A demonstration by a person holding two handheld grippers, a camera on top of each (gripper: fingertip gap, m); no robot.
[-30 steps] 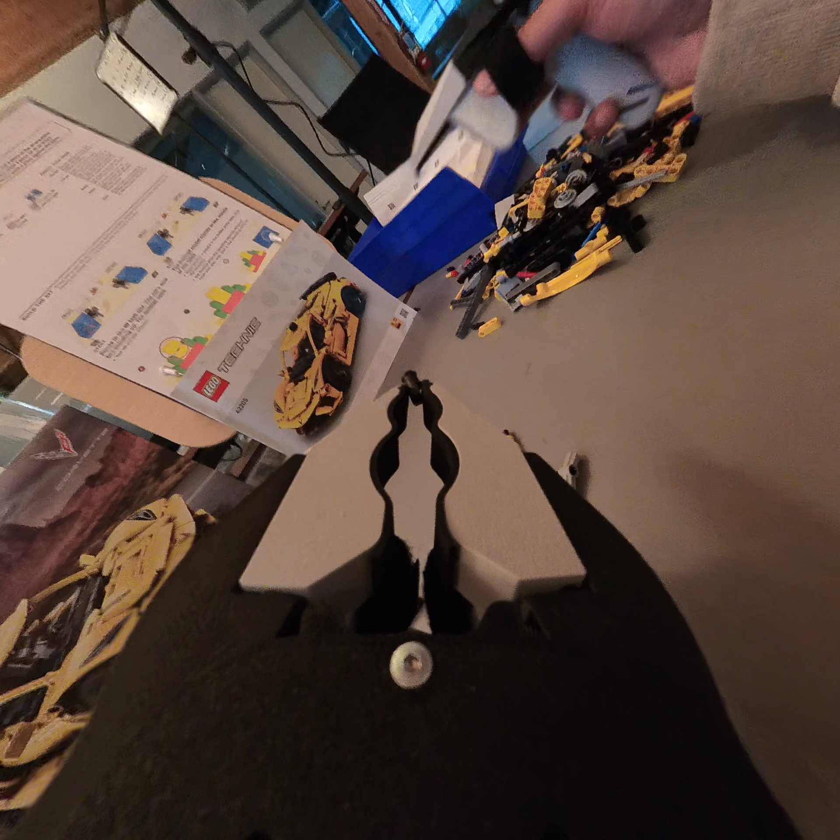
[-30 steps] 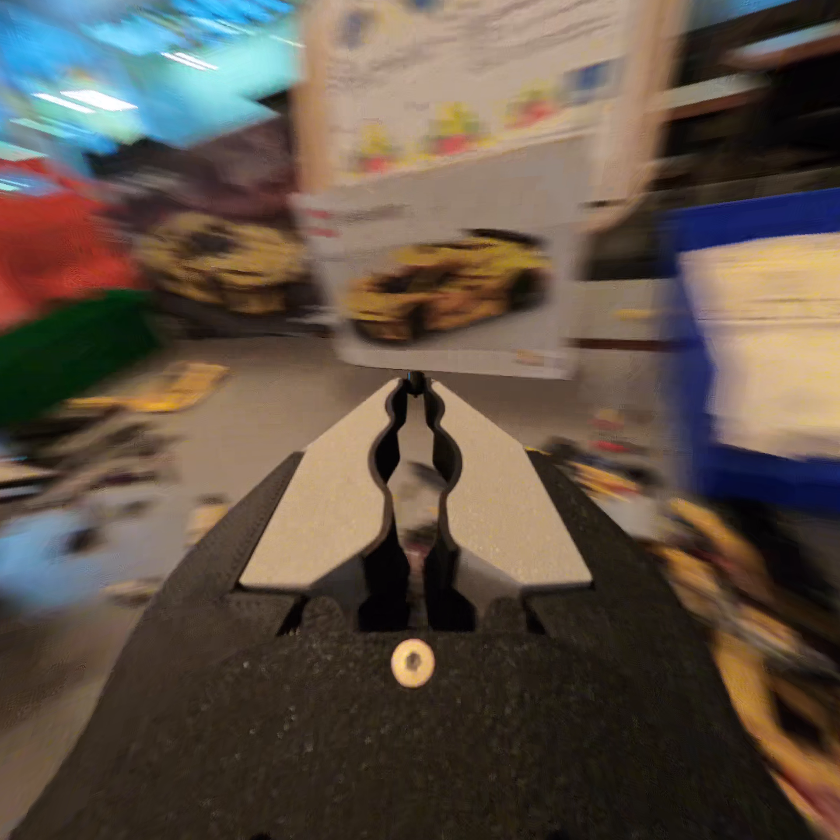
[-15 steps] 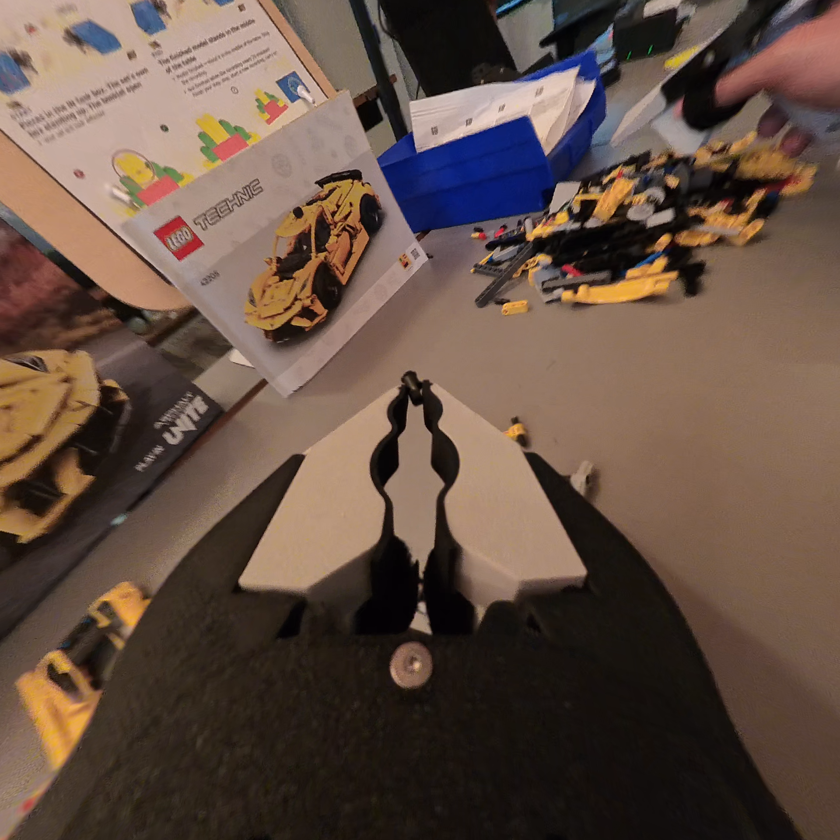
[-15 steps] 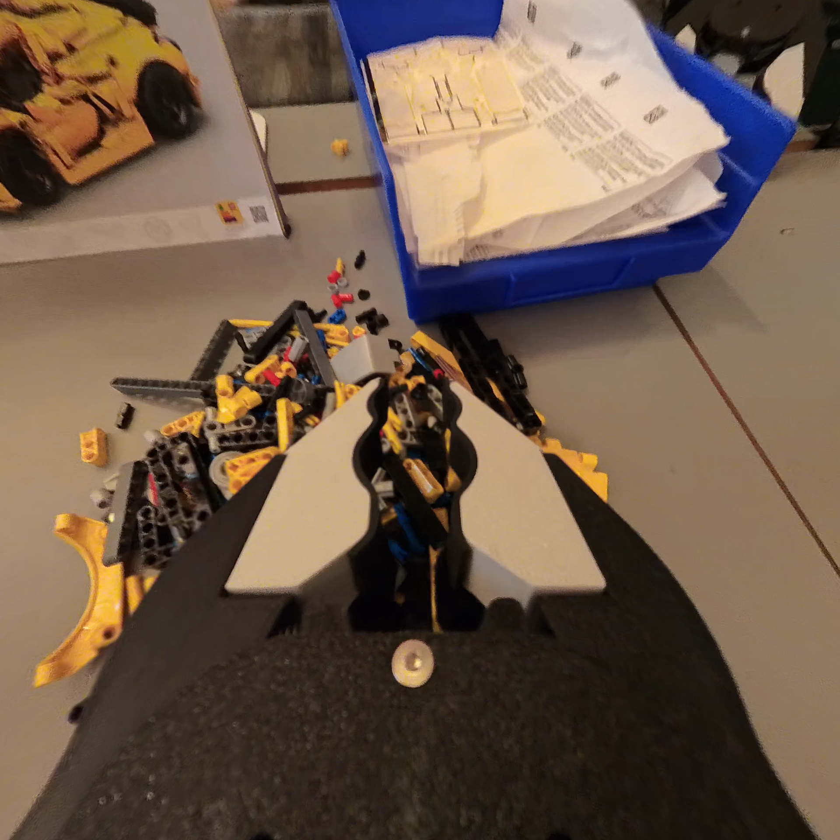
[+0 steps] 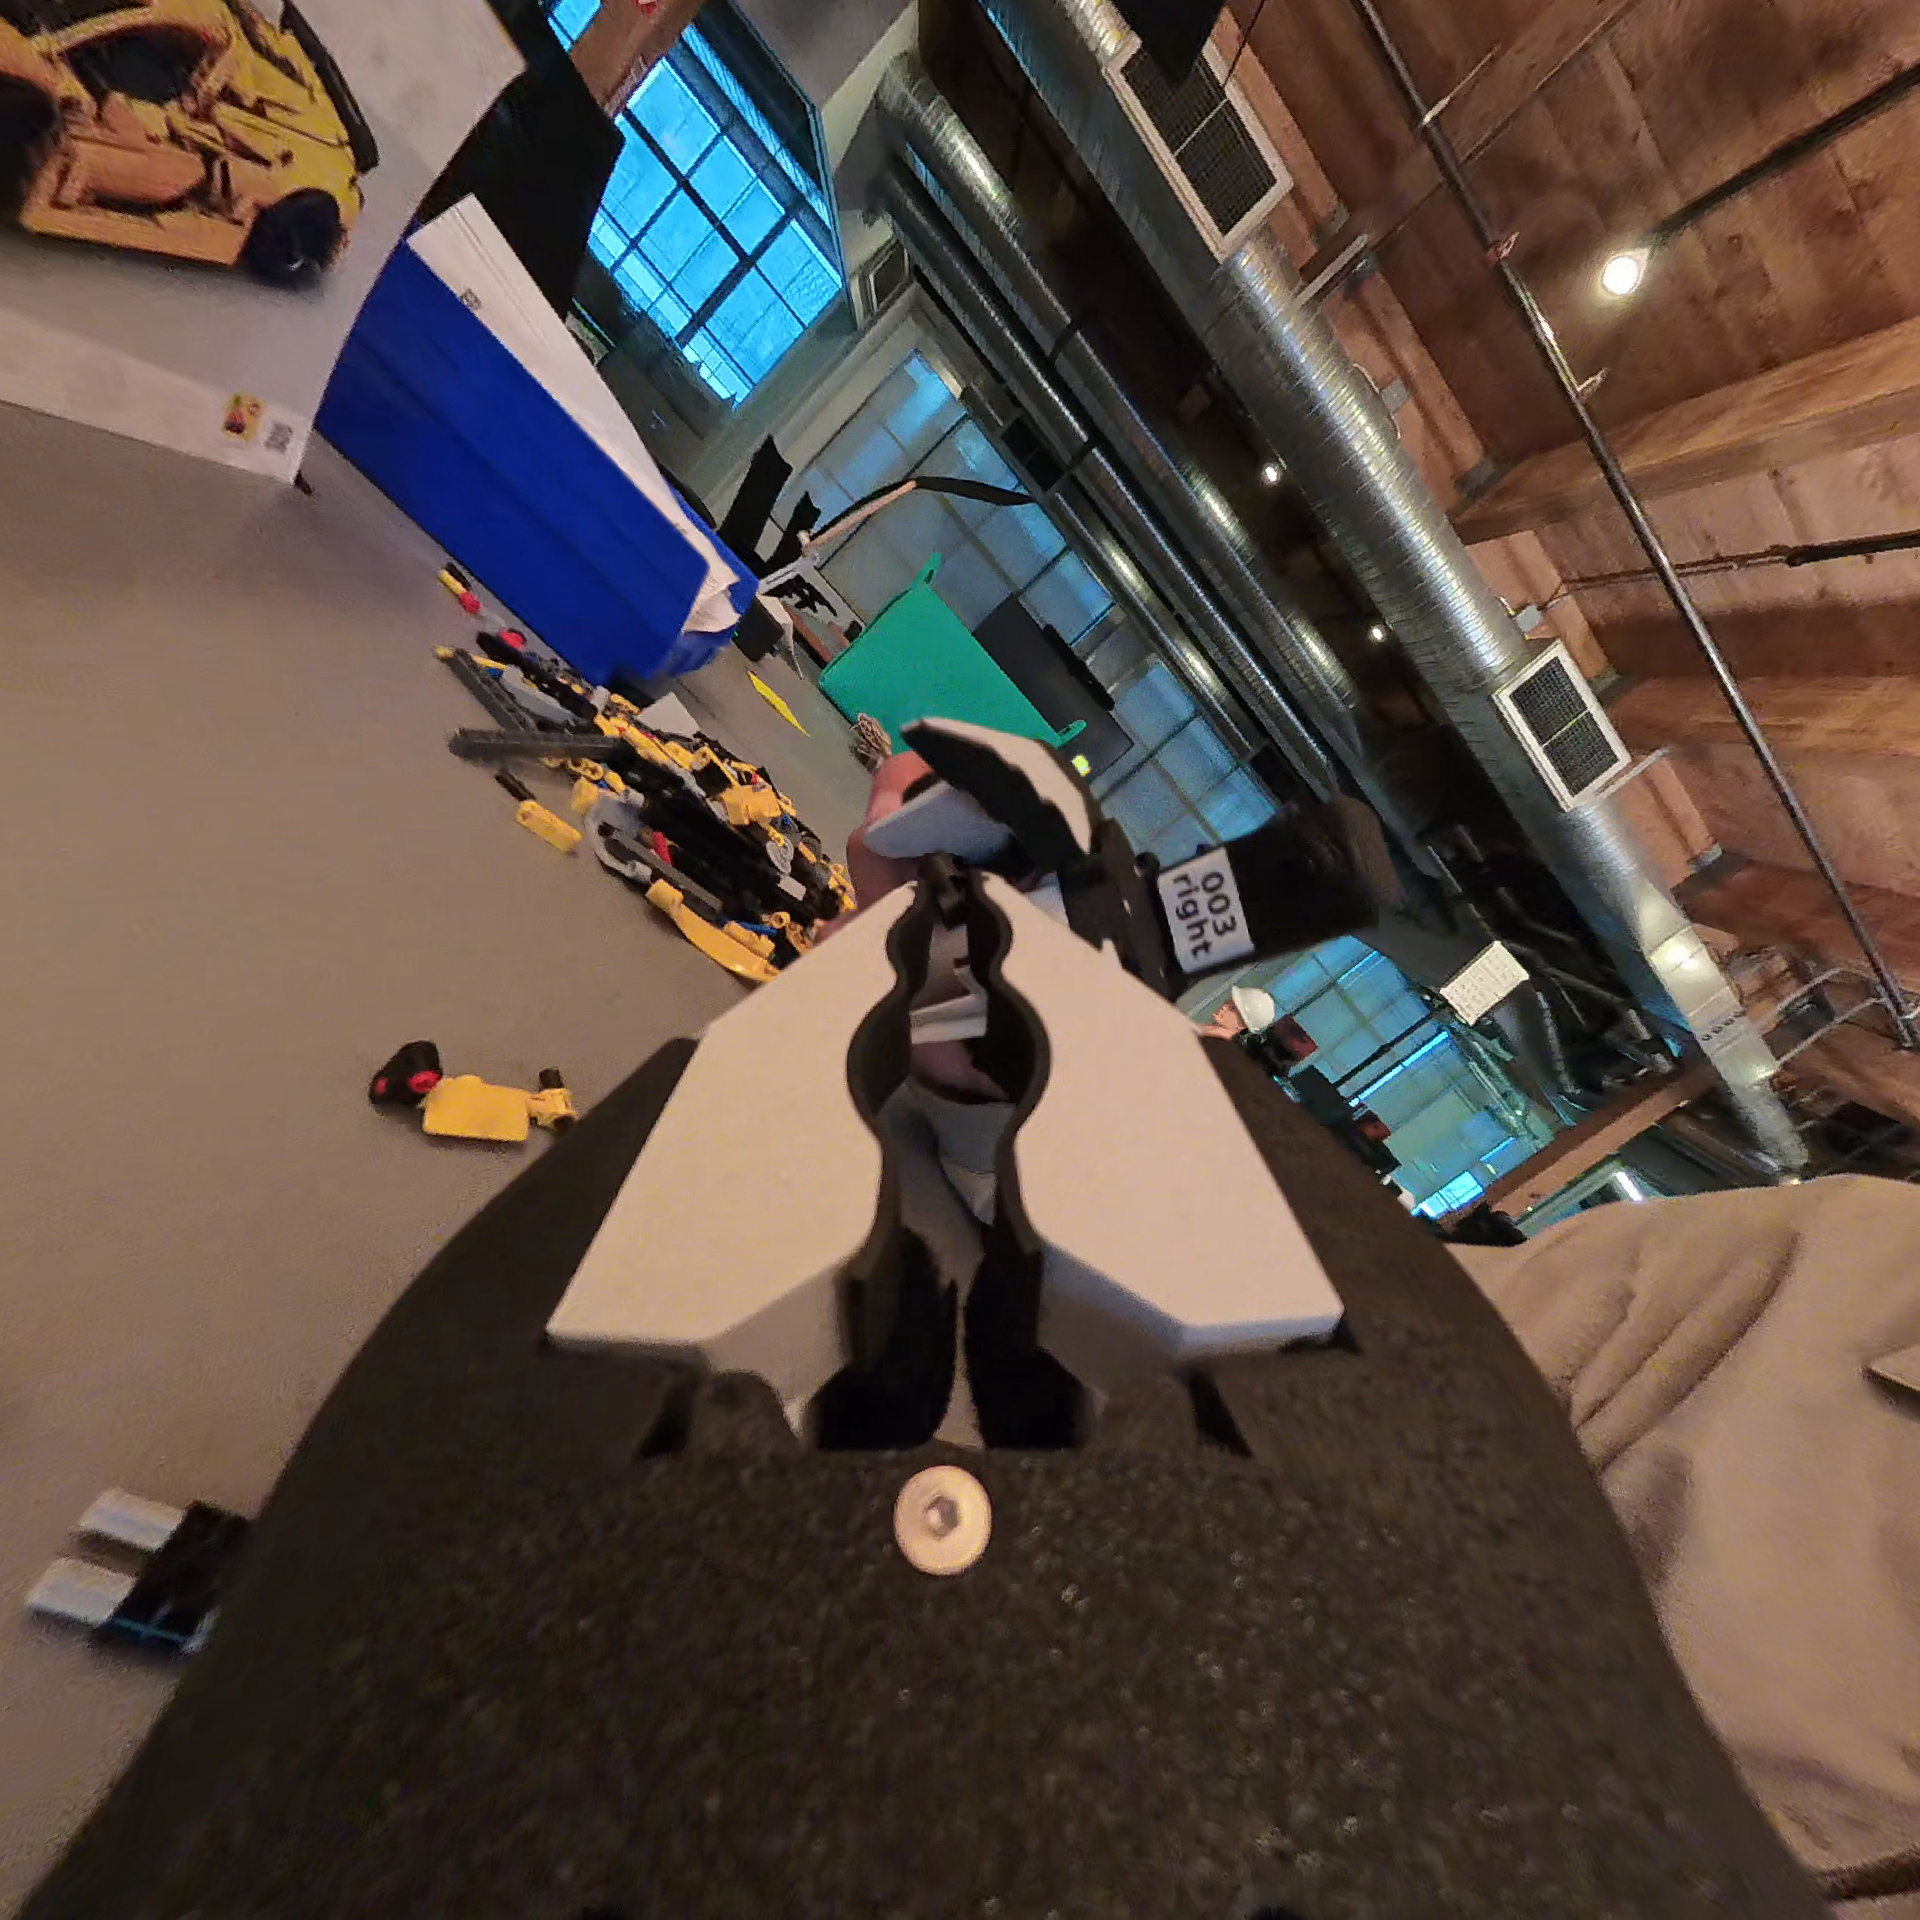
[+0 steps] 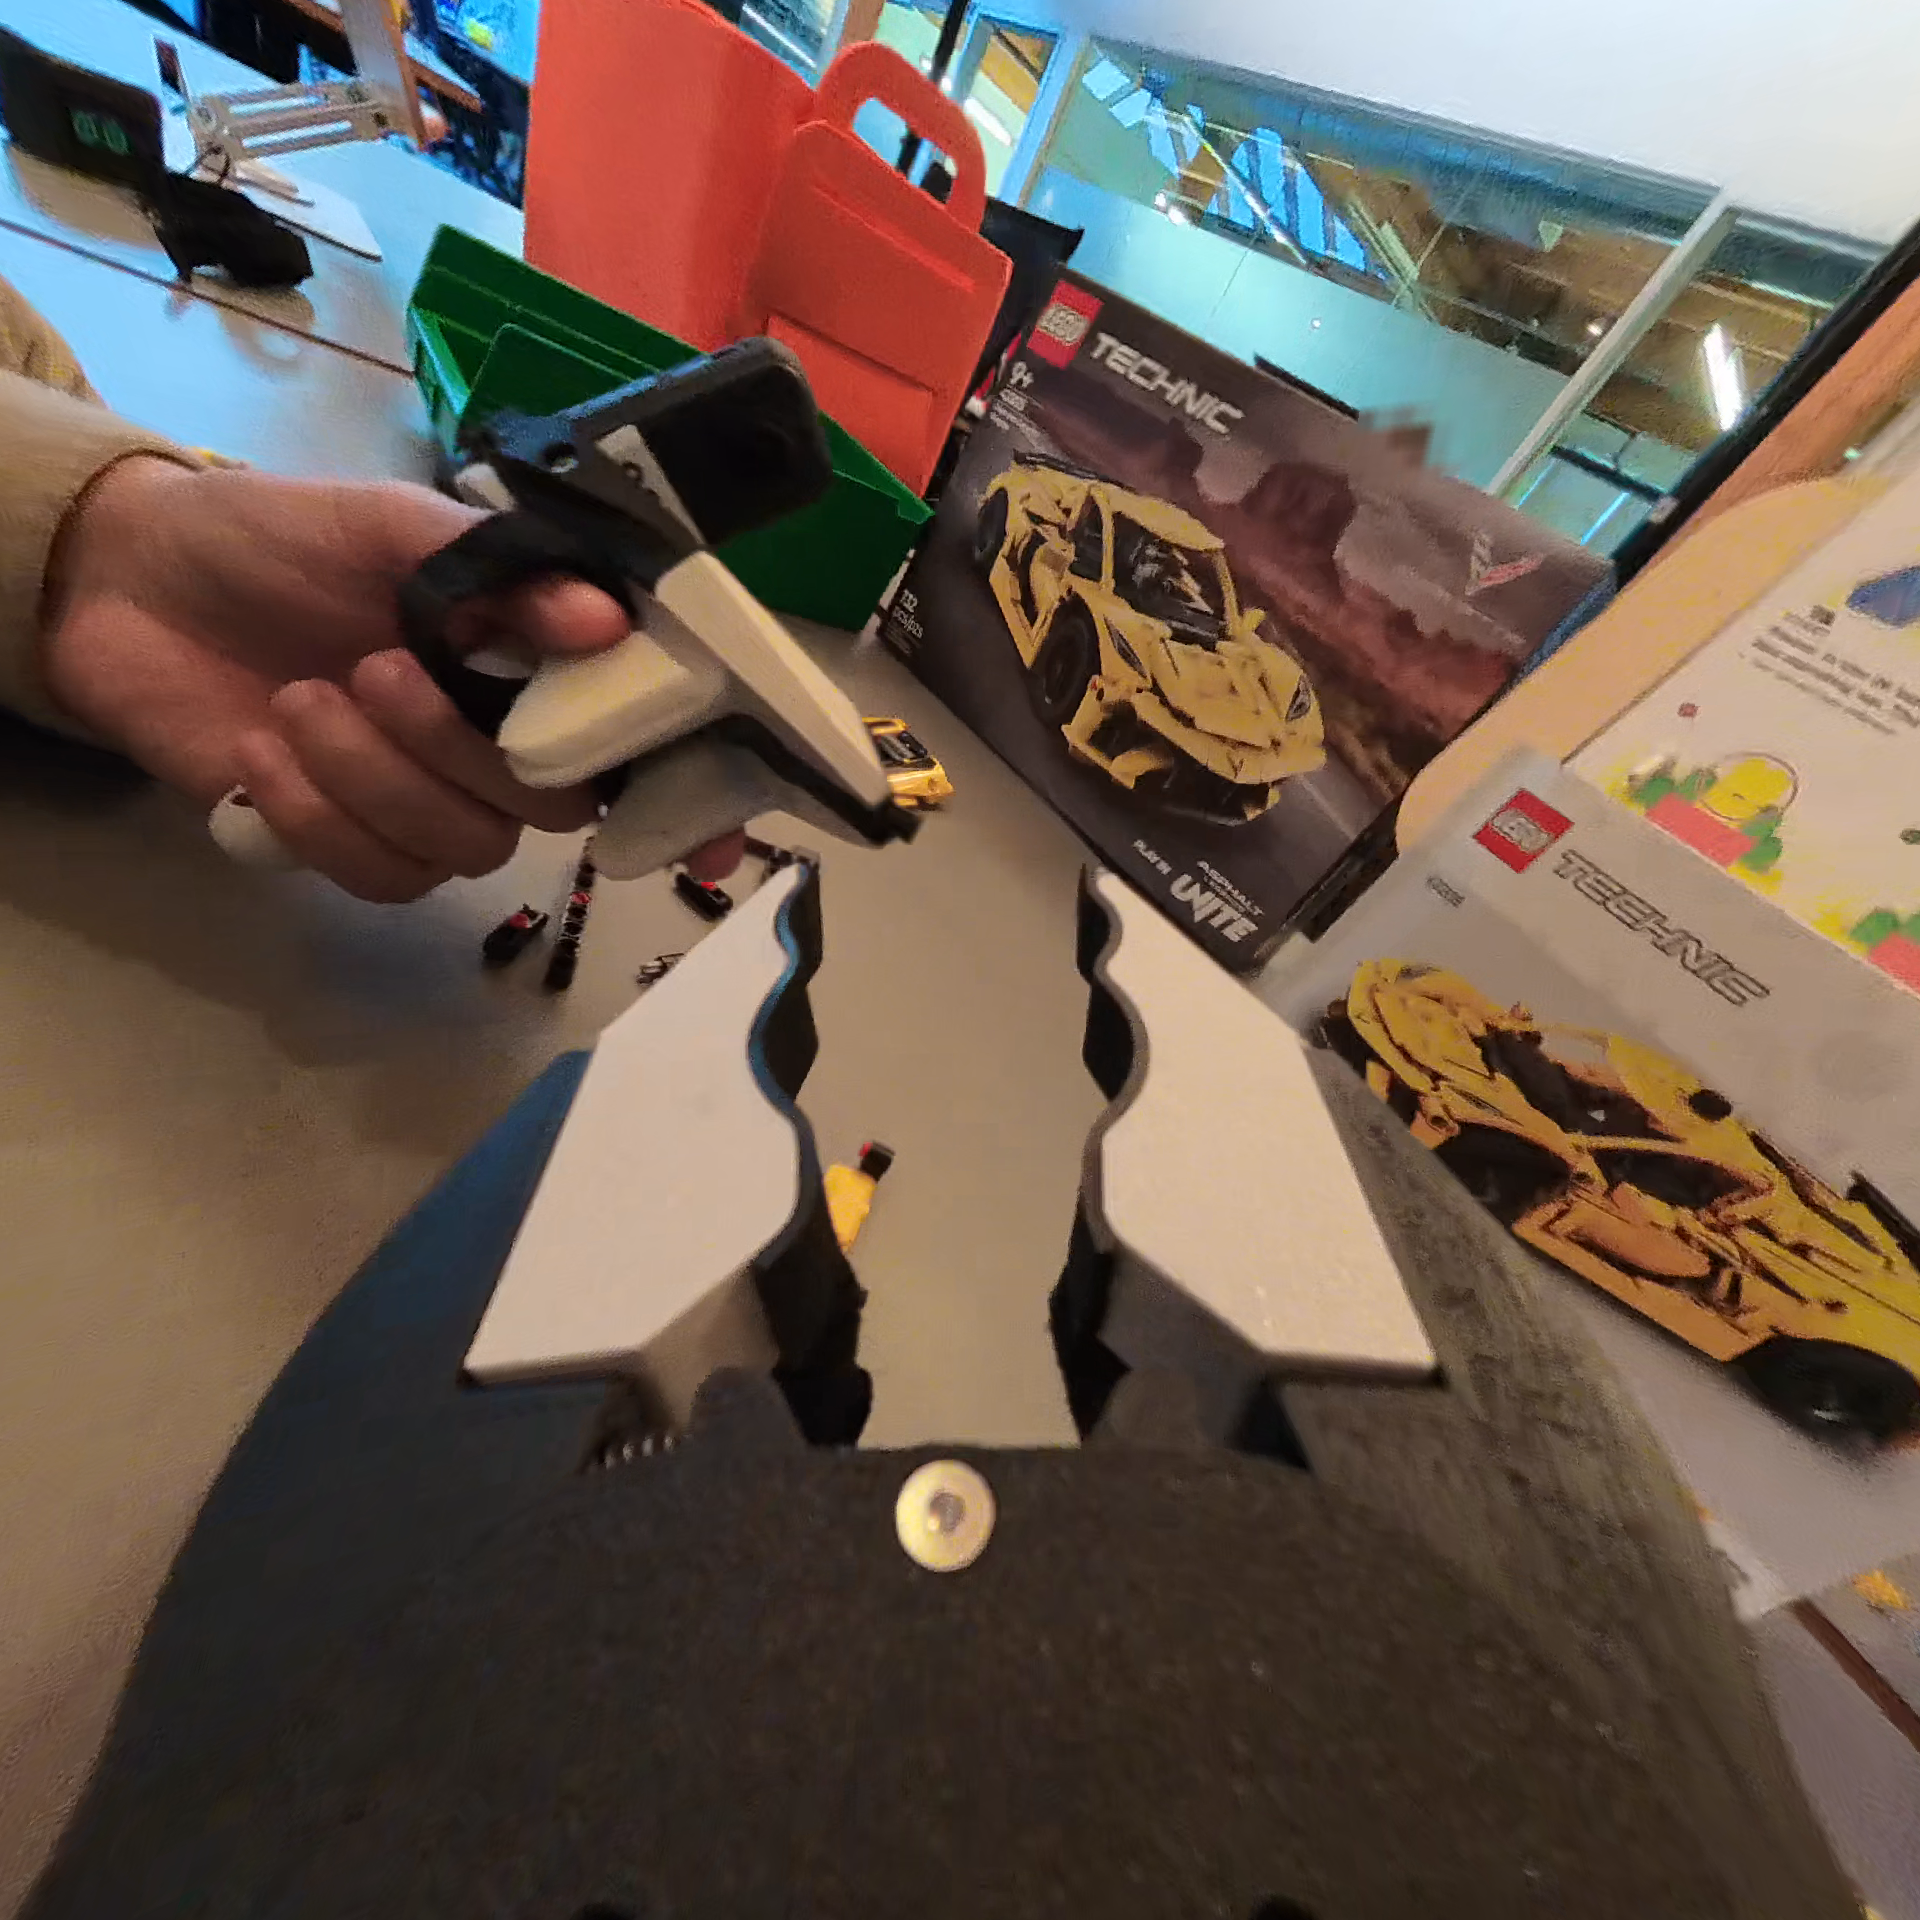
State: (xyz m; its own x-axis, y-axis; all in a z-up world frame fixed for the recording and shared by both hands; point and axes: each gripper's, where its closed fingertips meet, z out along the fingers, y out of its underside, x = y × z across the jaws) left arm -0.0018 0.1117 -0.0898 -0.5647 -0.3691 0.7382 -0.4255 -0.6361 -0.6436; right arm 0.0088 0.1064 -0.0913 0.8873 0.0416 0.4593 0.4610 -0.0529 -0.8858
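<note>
The left gripper (image 5: 943, 894) is held clenched with nothing seen gripped; the right gripper (image 6: 945, 894) is spread open above a yellow piece (image 6: 850, 1200).

A white label (image 5: 1205, 909) with dark printed characters sits on the black body of the right tool (image 5: 956, 753), at 12 o'clock in the left wrist view. In the right wrist view, a boxed set (image 6: 1195, 623) at 1 o'clock carries a red logo, a brand name and small print. A booklet (image 6: 1558, 1091) at 3 o'clock repeats that logo. Behind it, a sheet (image 6: 1818, 707) bears blurred text. A dark device (image 6: 94, 130) at 10 o'clock shows green digits.
</note>
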